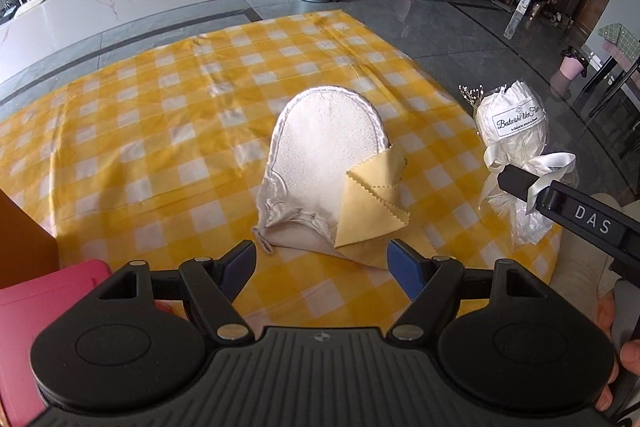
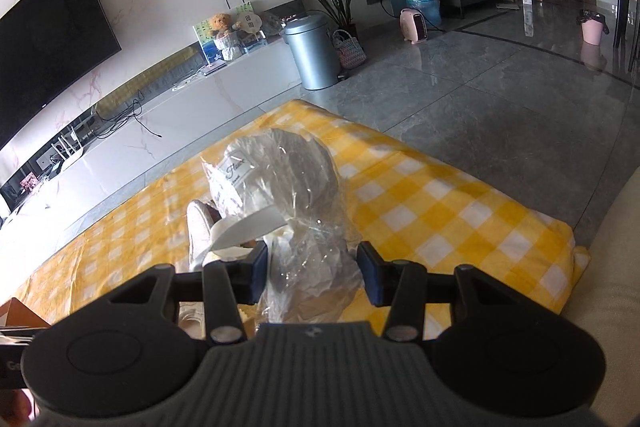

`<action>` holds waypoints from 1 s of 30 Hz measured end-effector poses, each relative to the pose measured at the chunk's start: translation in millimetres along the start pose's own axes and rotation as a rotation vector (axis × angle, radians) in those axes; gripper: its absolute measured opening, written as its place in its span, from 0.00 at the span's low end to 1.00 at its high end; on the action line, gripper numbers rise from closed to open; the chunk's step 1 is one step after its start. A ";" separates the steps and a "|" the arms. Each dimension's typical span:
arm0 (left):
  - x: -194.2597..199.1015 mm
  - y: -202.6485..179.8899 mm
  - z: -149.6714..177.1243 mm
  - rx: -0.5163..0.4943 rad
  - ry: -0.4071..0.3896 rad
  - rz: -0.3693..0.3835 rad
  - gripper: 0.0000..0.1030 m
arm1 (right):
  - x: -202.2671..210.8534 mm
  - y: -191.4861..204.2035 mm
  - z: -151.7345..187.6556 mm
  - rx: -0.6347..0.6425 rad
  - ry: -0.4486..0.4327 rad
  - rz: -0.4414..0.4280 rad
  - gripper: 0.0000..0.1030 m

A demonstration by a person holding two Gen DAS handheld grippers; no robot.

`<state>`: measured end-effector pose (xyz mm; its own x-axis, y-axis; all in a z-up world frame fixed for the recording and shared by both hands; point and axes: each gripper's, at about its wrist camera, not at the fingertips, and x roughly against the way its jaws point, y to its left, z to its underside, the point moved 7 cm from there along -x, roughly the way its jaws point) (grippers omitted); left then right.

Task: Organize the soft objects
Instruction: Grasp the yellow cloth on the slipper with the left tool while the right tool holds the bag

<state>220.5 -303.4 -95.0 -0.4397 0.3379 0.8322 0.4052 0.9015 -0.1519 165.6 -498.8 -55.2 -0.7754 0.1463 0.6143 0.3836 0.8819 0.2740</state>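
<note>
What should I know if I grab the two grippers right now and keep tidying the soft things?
Left gripper: open, empty, above the near edge of the checked cloth.
Right gripper: closed on the wrapped bouquet, holding it by its lower wrapping above the cloth.
White mitt: lying flat in the middle of the cloth, with a folded yellow cloth resting on its near right part.
Pink box: at the left, next to the cloth.
Done: bouquet picked up.
Left: put the bouquet away, then probably the yellow cloth and mitt. Where they go is not shown.
</note>
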 end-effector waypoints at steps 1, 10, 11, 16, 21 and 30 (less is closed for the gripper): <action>-5.0 -4.0 0.3 0.002 0.002 0.017 0.85 | 0.5 -0.2 -0.4 -0.002 -0.001 -0.002 0.45; -56.1 -27.0 -7.0 -0.102 0.039 0.003 0.80 | -4.6 -4.5 1.6 -0.018 0.013 -0.006 0.45; -59.5 -27.3 -8.2 -0.099 0.036 -0.001 0.79 | -5.0 -4.0 2.0 -0.015 0.014 -0.008 0.45; -74.8 -26.4 -7.3 -0.112 0.045 -0.029 0.20 | -7.4 -4.2 3.1 -0.013 0.021 -0.008 0.45; -69.8 -28.7 -1.1 -0.158 0.039 -0.019 0.07 | -9.9 -4.2 3.6 -0.013 0.028 -0.006 0.45; -17.5 -18.7 -2.1 -0.127 -0.026 0.054 0.03 | -8.6 1.7 3.1 0.005 0.022 -0.014 0.45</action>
<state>222.3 -326.7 -105.6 -0.4342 0.3935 0.8103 0.5267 0.8407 -0.1259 171.3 -497.2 -62.3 -0.7693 0.1241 0.6267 0.3705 0.8858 0.2793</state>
